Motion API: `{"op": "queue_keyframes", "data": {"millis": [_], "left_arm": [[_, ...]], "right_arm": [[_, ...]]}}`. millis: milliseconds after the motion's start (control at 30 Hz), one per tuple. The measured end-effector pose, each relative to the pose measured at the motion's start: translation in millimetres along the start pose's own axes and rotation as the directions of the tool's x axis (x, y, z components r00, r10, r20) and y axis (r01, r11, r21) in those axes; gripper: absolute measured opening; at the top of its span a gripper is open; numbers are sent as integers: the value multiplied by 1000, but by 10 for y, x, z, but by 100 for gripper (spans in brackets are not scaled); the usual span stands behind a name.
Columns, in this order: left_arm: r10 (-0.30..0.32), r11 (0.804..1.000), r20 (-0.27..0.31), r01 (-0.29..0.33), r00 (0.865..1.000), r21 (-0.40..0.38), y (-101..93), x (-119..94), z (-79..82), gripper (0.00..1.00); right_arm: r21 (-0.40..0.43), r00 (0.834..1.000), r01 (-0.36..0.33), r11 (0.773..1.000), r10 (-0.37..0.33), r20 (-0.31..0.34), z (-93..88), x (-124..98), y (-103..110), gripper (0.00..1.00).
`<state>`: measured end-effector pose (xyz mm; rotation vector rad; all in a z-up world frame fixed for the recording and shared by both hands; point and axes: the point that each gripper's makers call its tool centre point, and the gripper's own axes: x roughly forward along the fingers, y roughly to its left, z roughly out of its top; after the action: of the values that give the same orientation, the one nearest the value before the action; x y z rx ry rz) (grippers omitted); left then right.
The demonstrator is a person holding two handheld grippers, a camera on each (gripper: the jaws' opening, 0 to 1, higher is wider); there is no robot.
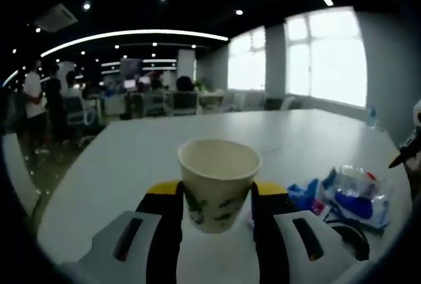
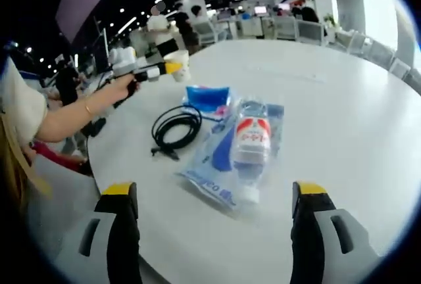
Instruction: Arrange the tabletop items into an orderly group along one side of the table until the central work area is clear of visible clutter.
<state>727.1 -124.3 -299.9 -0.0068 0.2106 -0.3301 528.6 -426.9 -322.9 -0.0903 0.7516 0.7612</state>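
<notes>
A white paper cup (image 1: pixel 219 182) with a green print stands upright between the black, yellow-tipped jaws of my left gripper (image 1: pixel 218 198), which is shut on it, close to the near edge of the white table (image 1: pixel 197 129). In the right gripper view that cup (image 2: pixel 177 64) shows at the table's far left rim, held by the left gripper (image 2: pixel 158 70). My right gripper (image 2: pixel 214 190) is wide open above a clear plastic bag holding a water bottle (image 2: pixel 250 142). A coiled black cable (image 2: pixel 176 129) and a blue packet (image 2: pixel 207 96) lie beyond it.
The bagged bottle (image 1: pixel 355 195), blue packet (image 1: pixel 302 195) and cable (image 1: pixel 348 231) sit right of the cup. A person's hand and arm (image 2: pixel 79 113) reach in from the left. Office chairs (image 2: pixel 289 27) and people stand past the table's far edge.
</notes>
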Motion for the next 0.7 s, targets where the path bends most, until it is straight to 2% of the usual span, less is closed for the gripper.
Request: {"op": "queue_keyframes", "data": {"millis": [100, 167, 267, 367, 567, 700], "left_arm": [[13, 1000, -5, -13, 1000, 22, 41, 48, -59, 38], [13, 1000, 2, -13, 1000, -27, 46, 82, -96, 38], [41, 999, -4, -41, 999, -7, 102, 114, -157, 38], [40, 999, -6, -40, 999, -16, 83, 127, -217, 38], [50, 999, -25, -50, 998, 16, 96, 134, -342, 38], [58, 998, -27, -59, 998, -20, 121, 162, -424, 38]], "right_arm": [[7, 1000, 10, 1000, -10, -11, -27, -6, -24, 96], [6, 1000, 16, 1000, -16, -10, -33, -6, -40, 96], [9, 1000, 18, 1000, -18, -11, -38, -3, -44, 96], [28, 1000, 14, 1000, -14, -5, -36, 4, -34, 97], [22, 1000, 20, 1000, -20, -10, -48, 5, -46, 96], [25, 1000, 24, 999, -24, -8, -46, 9, -51, 97]]}}
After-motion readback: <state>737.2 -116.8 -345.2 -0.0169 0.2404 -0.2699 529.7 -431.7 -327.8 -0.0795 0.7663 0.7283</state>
